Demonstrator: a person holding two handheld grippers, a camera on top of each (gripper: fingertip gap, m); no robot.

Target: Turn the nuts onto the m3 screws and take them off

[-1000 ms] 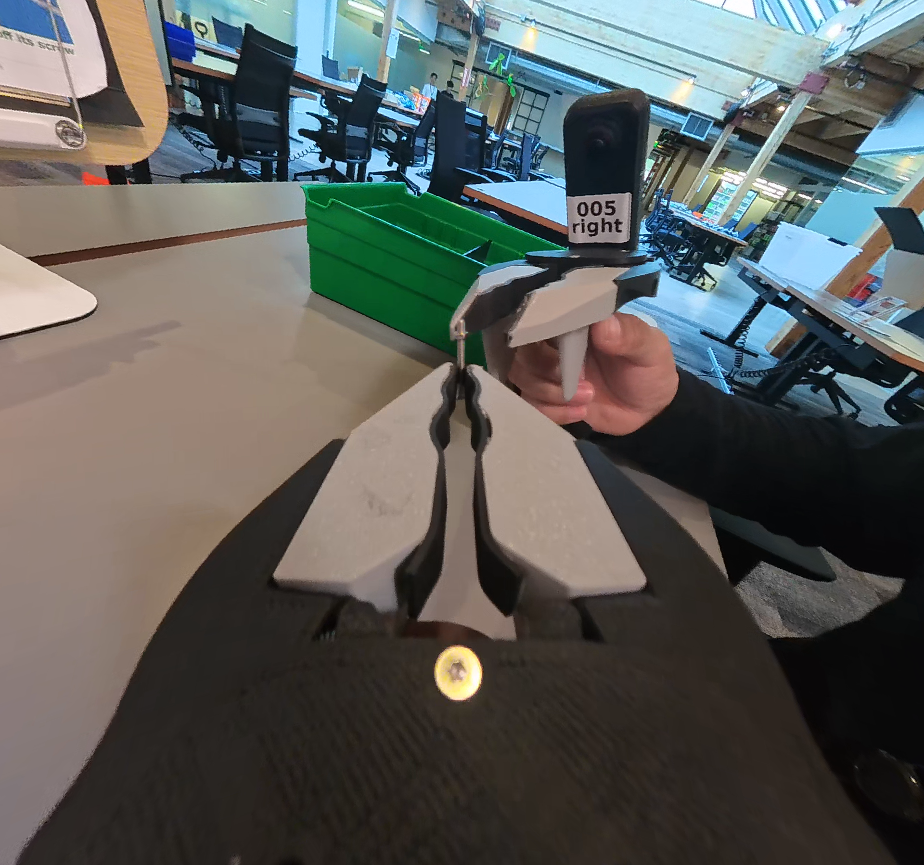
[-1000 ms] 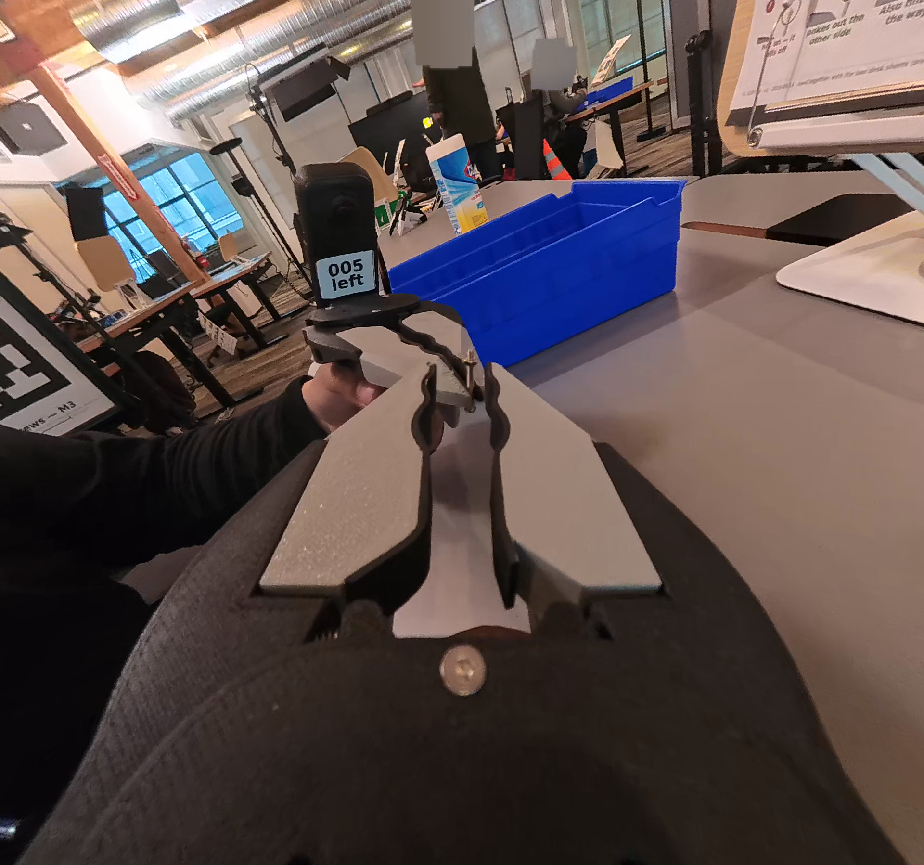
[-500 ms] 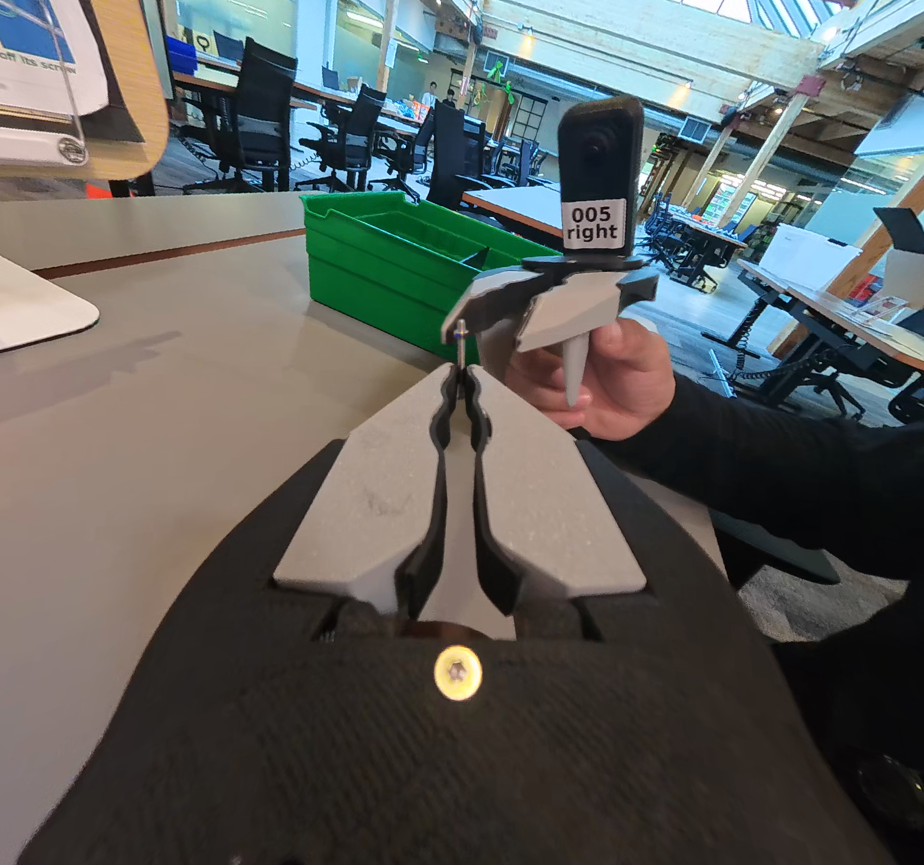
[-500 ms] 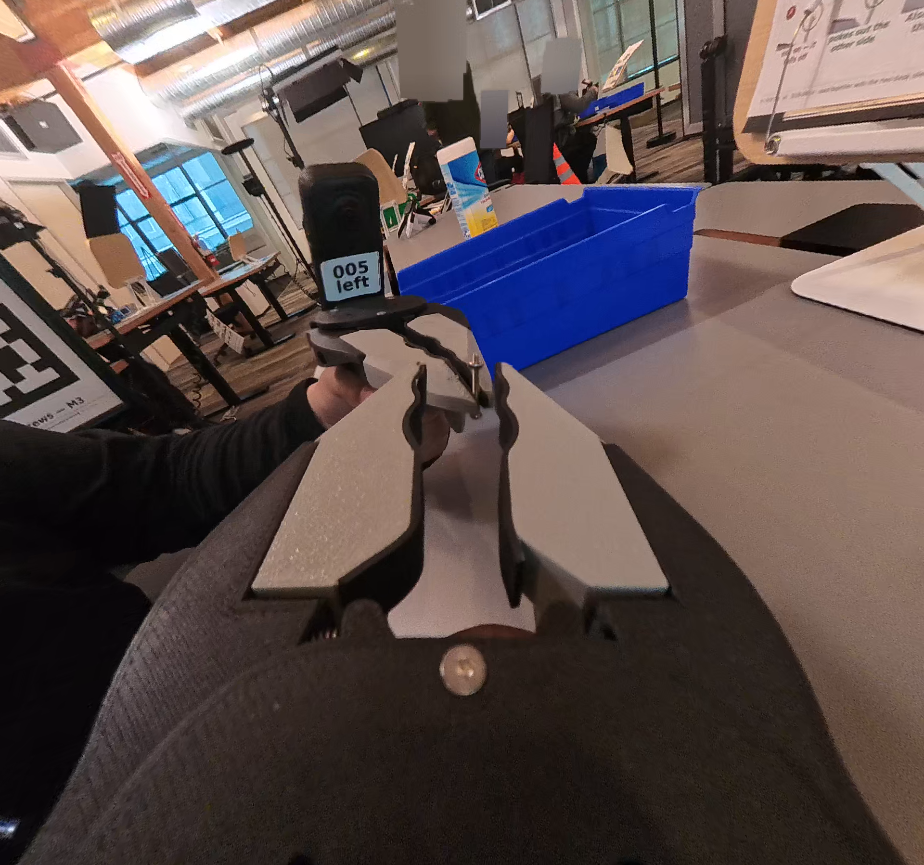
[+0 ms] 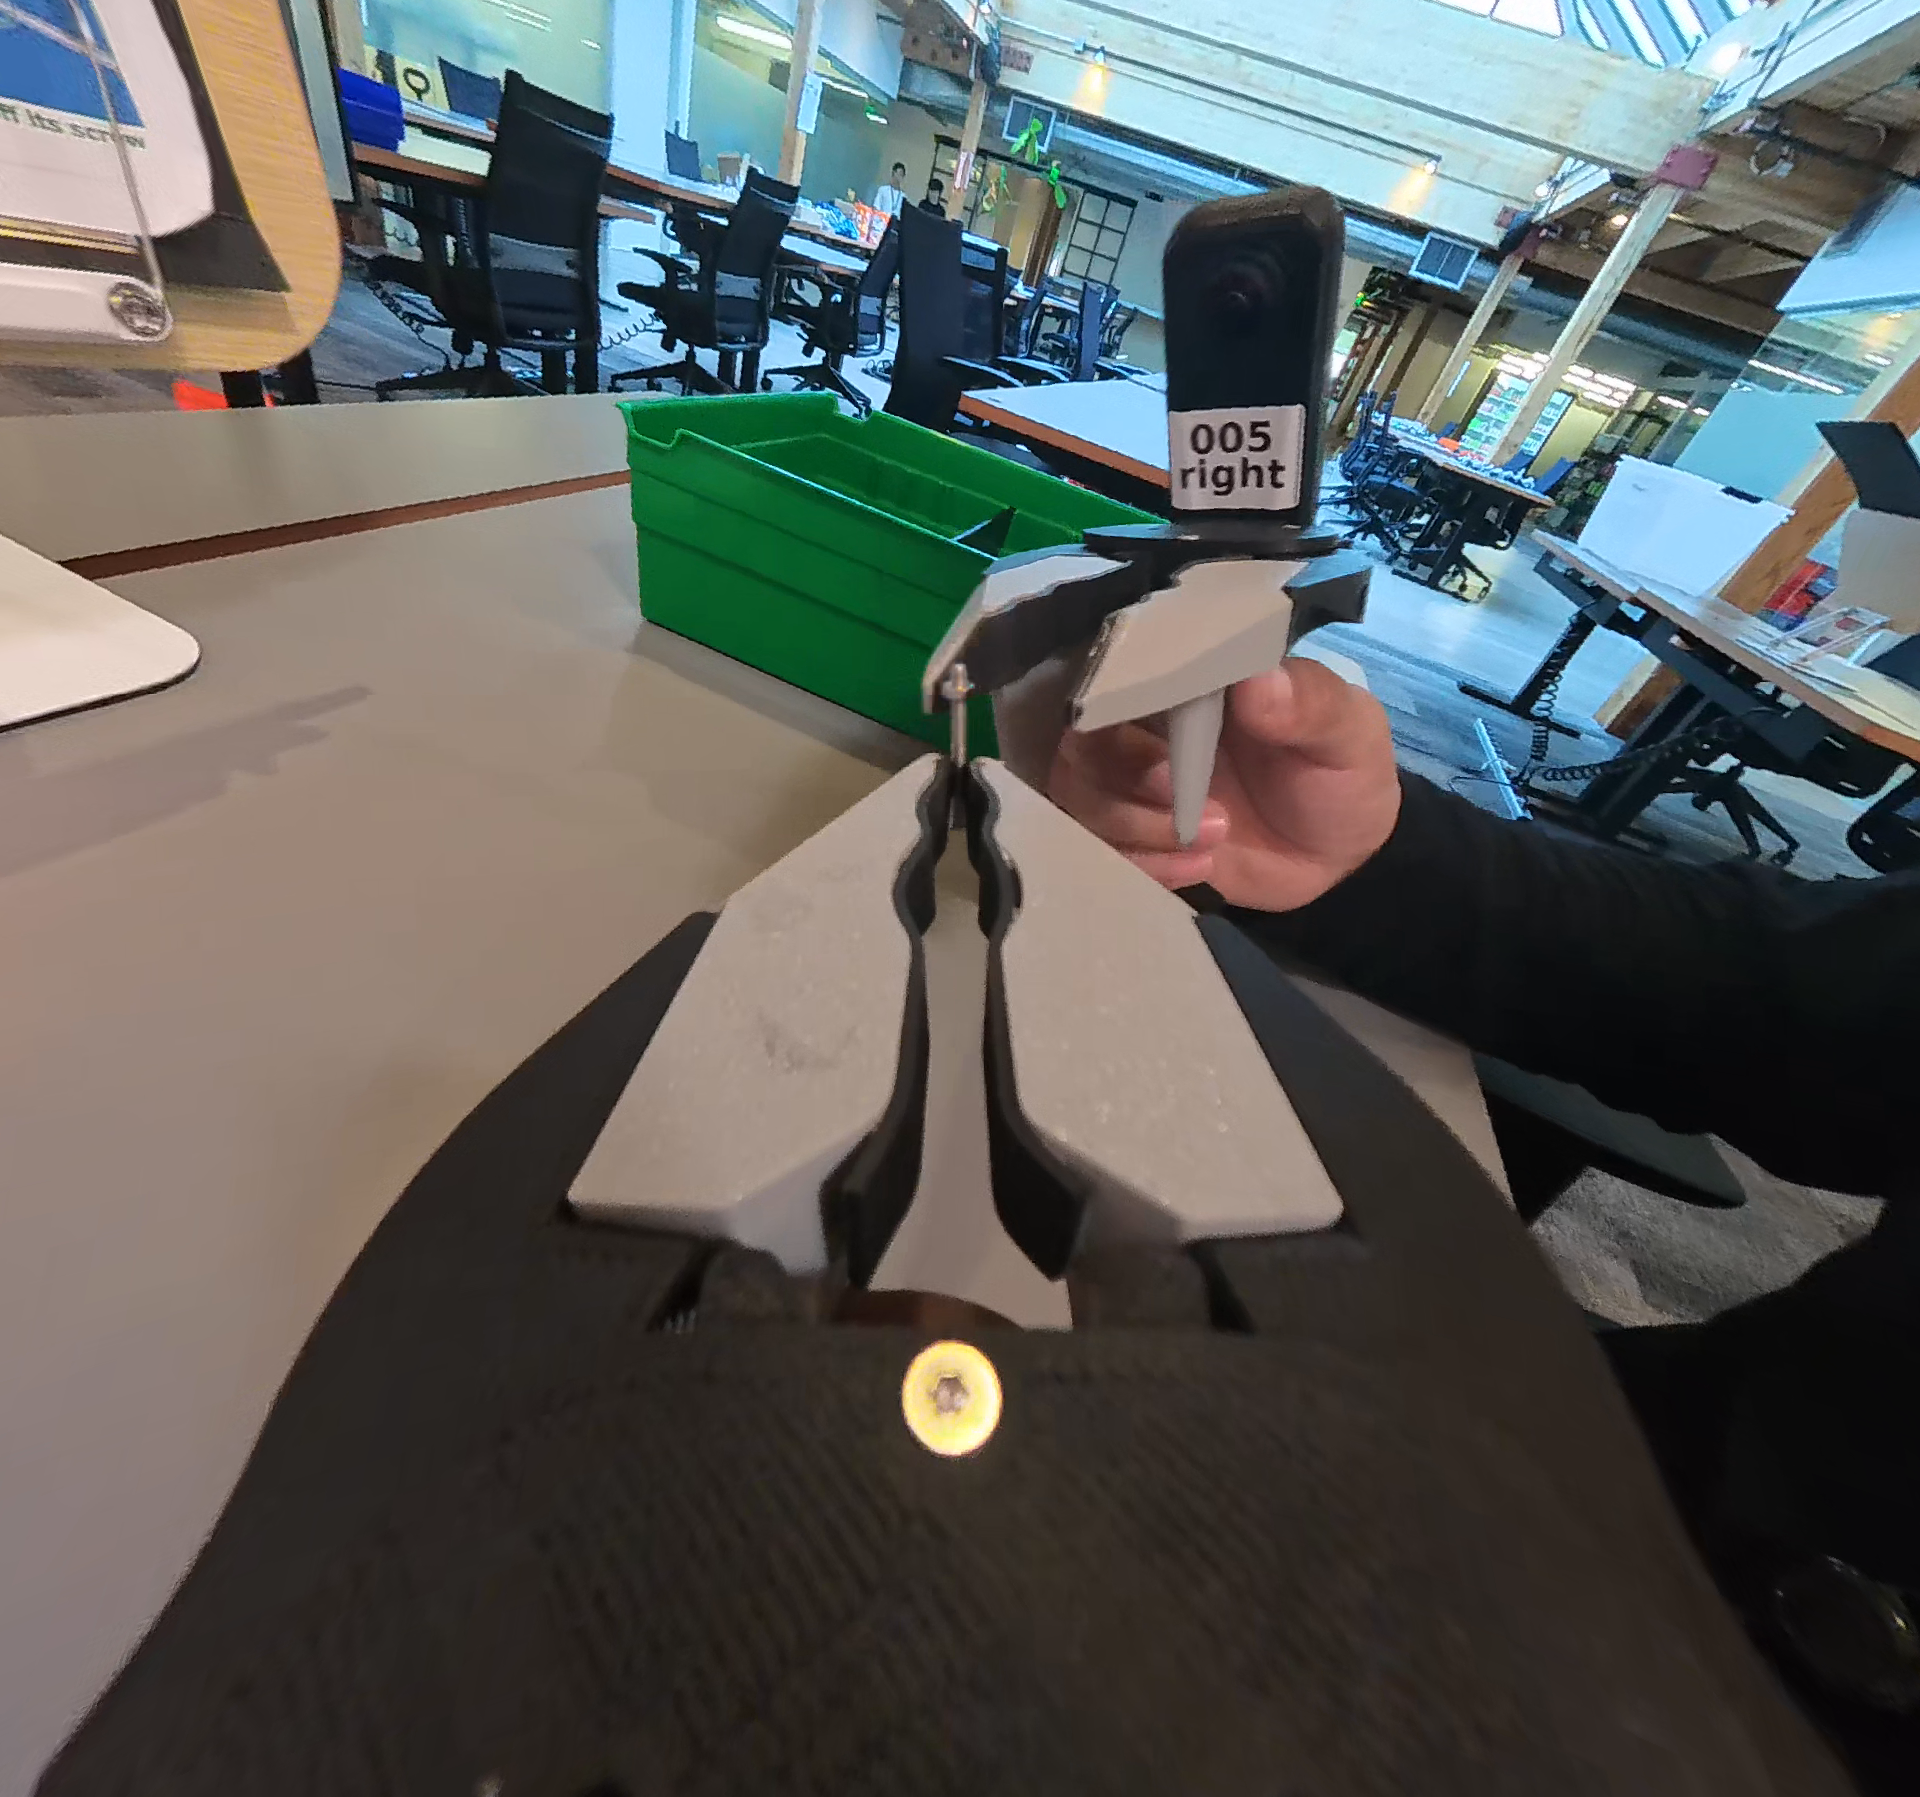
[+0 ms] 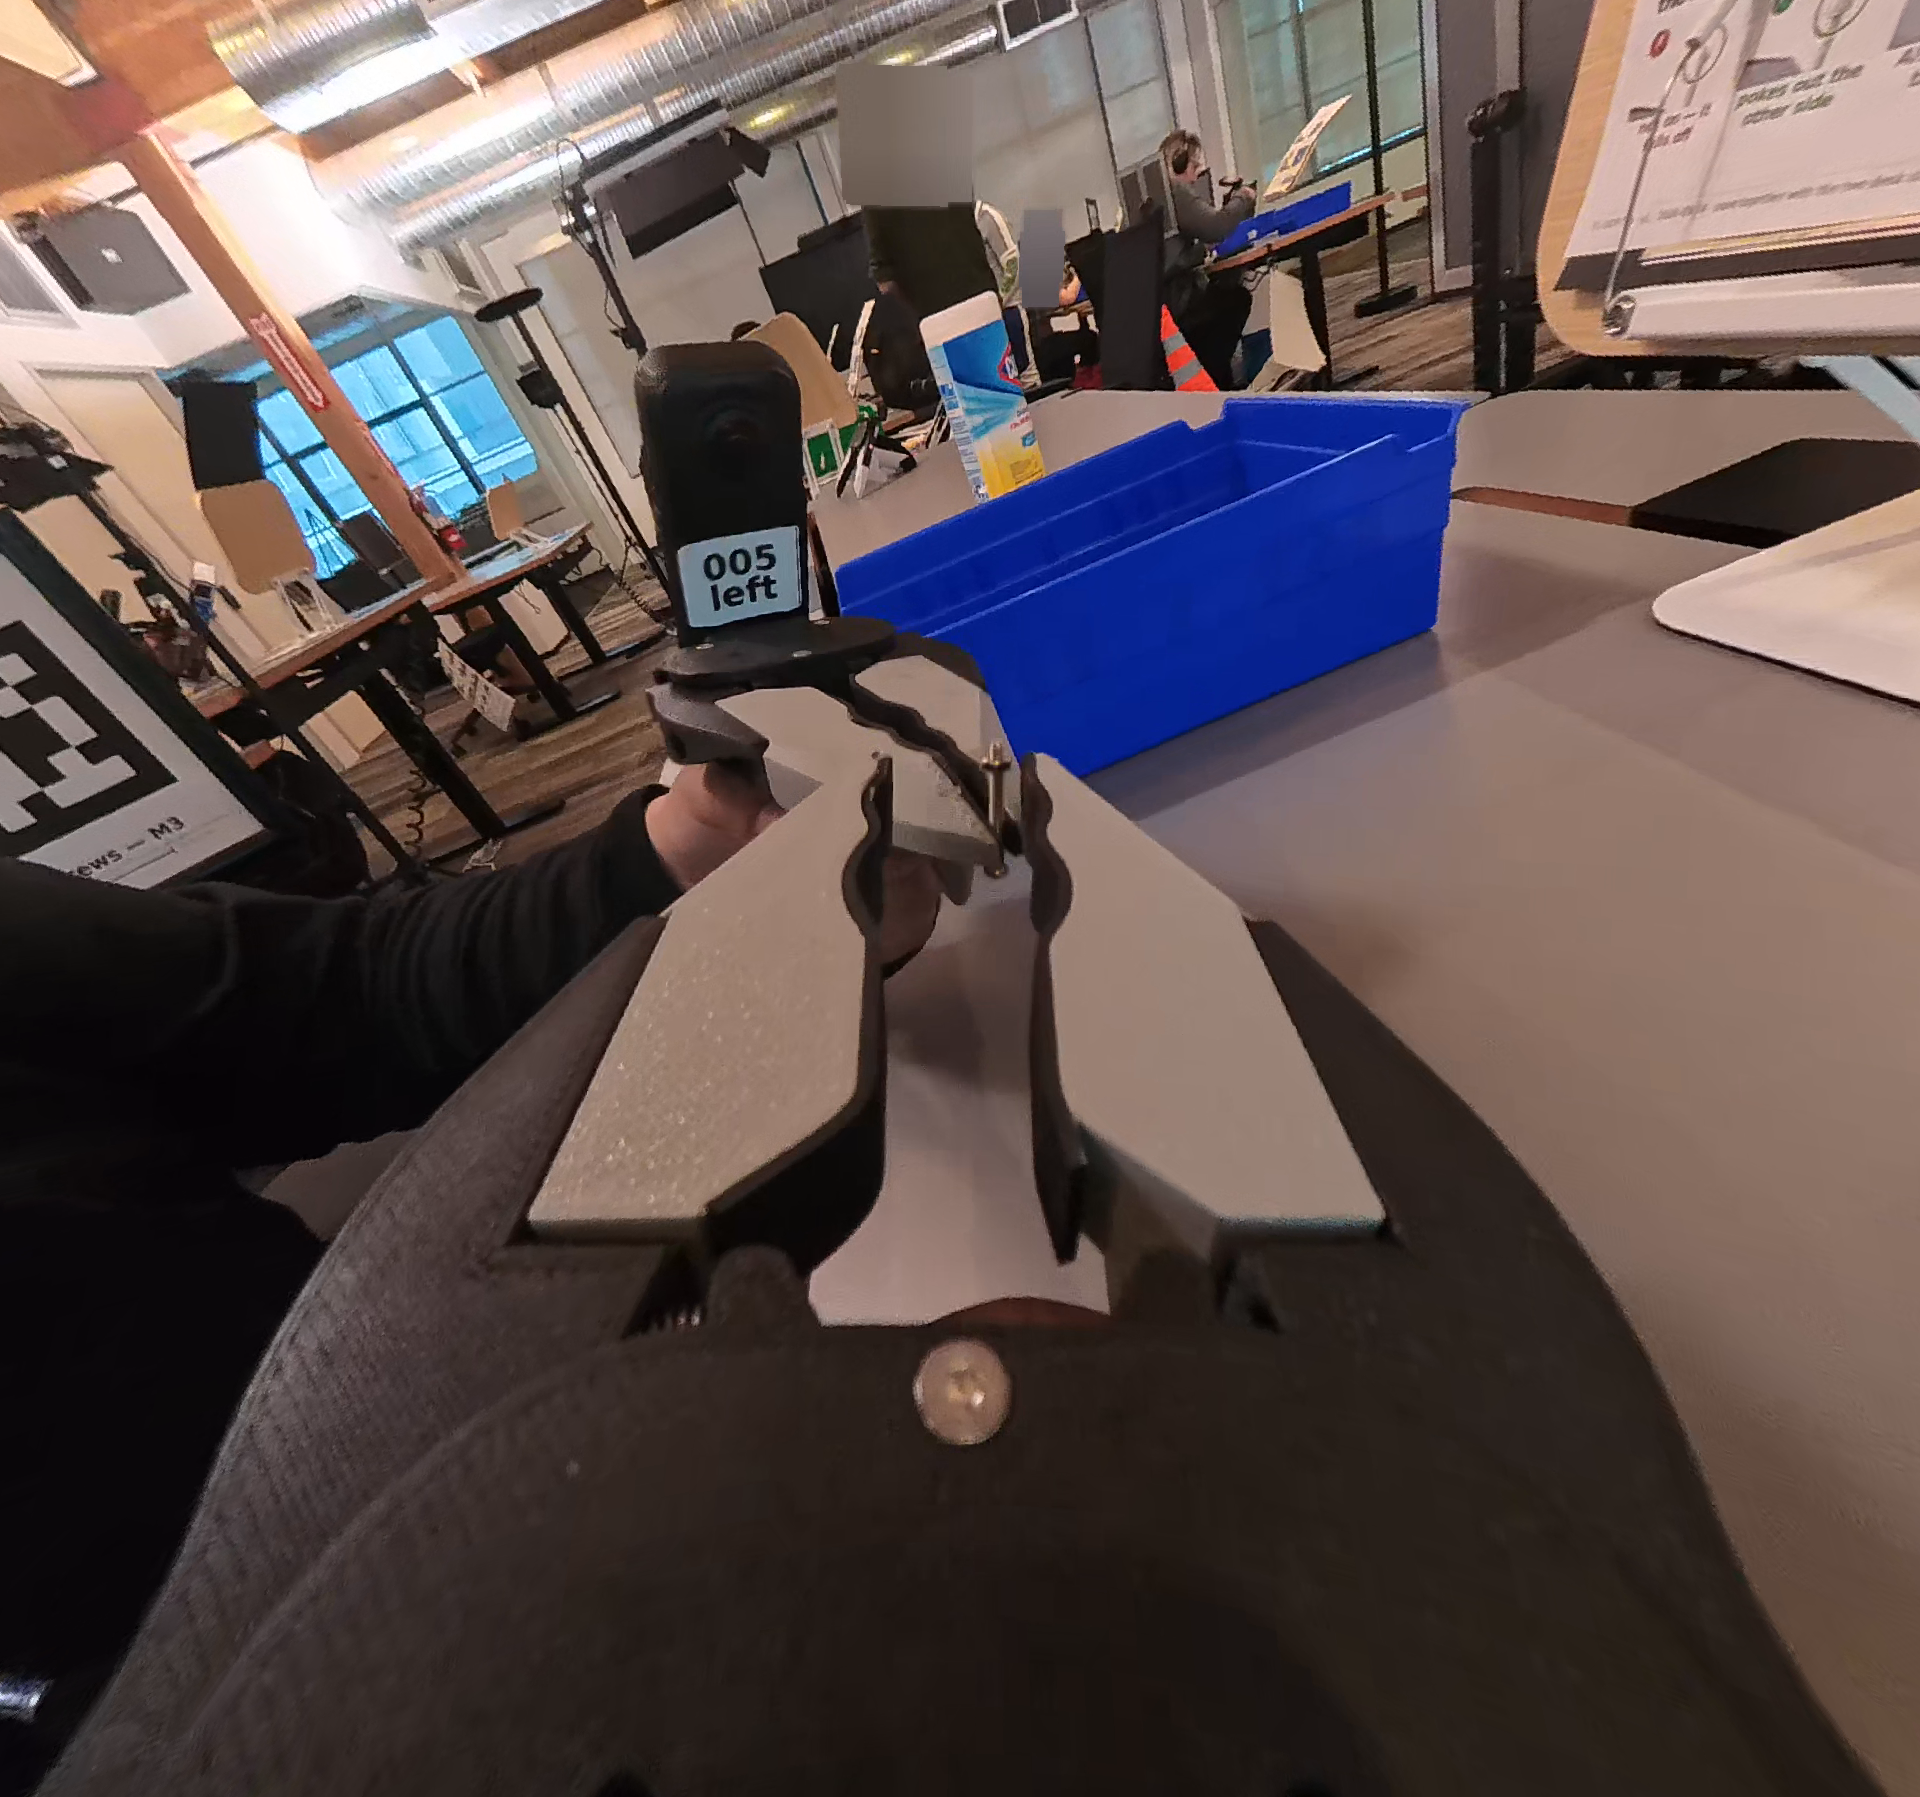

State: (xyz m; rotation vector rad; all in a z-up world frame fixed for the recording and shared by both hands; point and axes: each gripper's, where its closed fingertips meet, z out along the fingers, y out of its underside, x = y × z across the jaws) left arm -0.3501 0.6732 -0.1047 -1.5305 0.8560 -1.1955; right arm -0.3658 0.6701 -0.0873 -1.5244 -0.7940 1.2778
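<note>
My left gripper [image 5: 958, 797] is shut on a thin M3 screw [image 5: 960, 729] that stands upright out of its fingertips above the grey table [image 5: 364, 812]. A small nut [image 5: 957, 679] sits near the screw's top. My right gripper [image 6: 951, 797] is open, with its jaws on either side of the screw [image 6: 1000, 812] and nut [image 6: 992, 758]; the screw is close to the right-hand finger. In the left wrist view the right gripper [image 5: 1003, 703] has one fingertip right at the nut. The left gripper [image 6: 982, 838] also shows in the right wrist view, held in a hand.
A green bin [image 5: 810, 552] stands behind the grippers on one side and a blue bin [image 6: 1195, 584] on the other. A white stand base [image 6: 1818, 625] and an instruction board [image 6: 1766, 85] are at the table's far side. A wipes canister [image 6: 982, 417] stands behind the blue bin. The grippers are tip to tip, or close to it.
My right gripper's jaws have spread a little wider around the screw top and its view has tilted slightly. The left gripper keeps its hold on the screw.
</note>
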